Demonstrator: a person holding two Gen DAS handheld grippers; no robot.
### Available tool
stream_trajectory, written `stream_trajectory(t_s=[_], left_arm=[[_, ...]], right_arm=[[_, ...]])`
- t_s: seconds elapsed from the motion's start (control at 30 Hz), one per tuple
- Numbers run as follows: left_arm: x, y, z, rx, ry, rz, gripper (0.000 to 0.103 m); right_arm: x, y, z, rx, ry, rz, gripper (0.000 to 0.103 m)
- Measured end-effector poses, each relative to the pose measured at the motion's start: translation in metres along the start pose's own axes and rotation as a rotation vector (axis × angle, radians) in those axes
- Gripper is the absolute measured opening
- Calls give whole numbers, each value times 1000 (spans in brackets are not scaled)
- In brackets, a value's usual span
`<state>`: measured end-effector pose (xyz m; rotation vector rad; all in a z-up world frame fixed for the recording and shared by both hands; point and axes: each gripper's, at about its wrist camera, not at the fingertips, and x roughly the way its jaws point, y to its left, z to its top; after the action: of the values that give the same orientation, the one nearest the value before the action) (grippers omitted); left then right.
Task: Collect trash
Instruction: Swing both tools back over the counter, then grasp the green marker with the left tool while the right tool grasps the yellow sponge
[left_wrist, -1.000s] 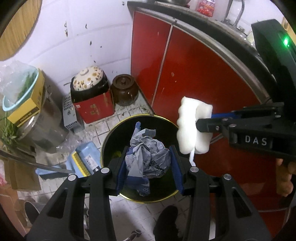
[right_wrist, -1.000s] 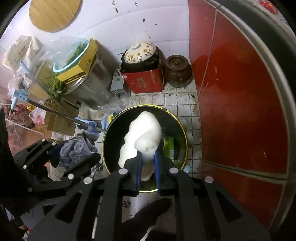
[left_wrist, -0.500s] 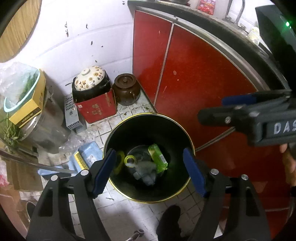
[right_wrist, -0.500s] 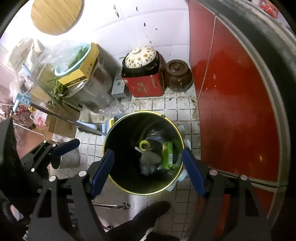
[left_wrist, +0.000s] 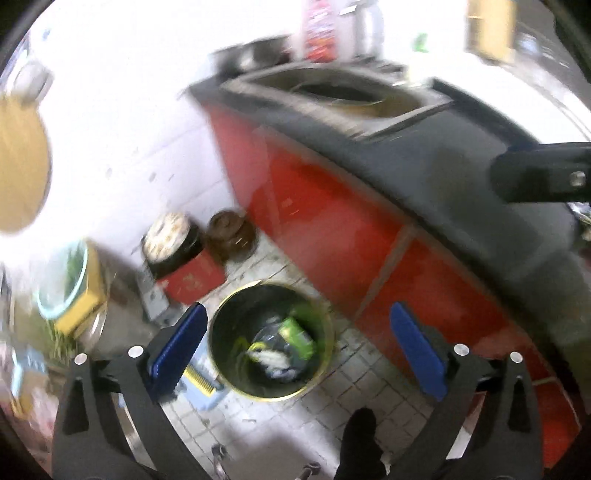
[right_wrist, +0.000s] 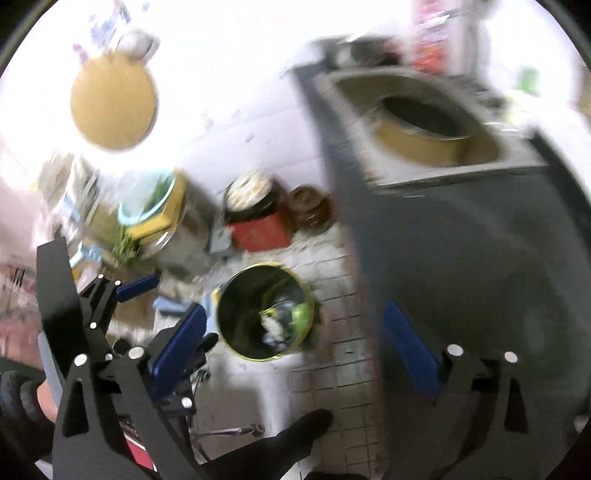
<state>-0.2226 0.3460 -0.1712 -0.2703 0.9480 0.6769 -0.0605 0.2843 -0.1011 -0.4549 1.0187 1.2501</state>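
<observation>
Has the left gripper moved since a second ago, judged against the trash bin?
Yes. The left gripper has risen away from the trash bin, which now looks smaller and farther below it; its jaws are opening, with nothing between them.

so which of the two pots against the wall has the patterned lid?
The black pot standing on the red box: its pale lid carries a pattern. The brown jar beside it, nearer the red cabinet, sits on the floor with a plain brown lid.

Both views are heavily motion-blurred. The white wall (left_wrist: 140, 122) is overexposed. Fisheye distortion bends the edges, with dark corners.
</observation>
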Motion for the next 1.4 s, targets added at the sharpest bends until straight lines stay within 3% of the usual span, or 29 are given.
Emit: stream_trajectory(t_s=[0.17,0.33,0.47,0.67,0.93,1.4], left_arm=[[-44,-100,40,173,-63,-186,96],[-74,-210,59,387,-108,-357,96],[-105,-301,55,554,-137,-482,96],[-137,-397,27,700,-110,-585,96],[-156,-458,-4,796,-79,-628,96],[-143,-488,-4,808,-61,-601,96]], right_arm=[[-106,-66,-44,155,-91,-160,95],[-201,-129,-118,337,-168,-334,95],[-263,-167,-185,465,-209,-444,95],[-332,-194,-282,622,-255,-557,95],[-369,-203,-365,717,-242,-615,95],[-365,-236,-391,737,-226,-583,95]])
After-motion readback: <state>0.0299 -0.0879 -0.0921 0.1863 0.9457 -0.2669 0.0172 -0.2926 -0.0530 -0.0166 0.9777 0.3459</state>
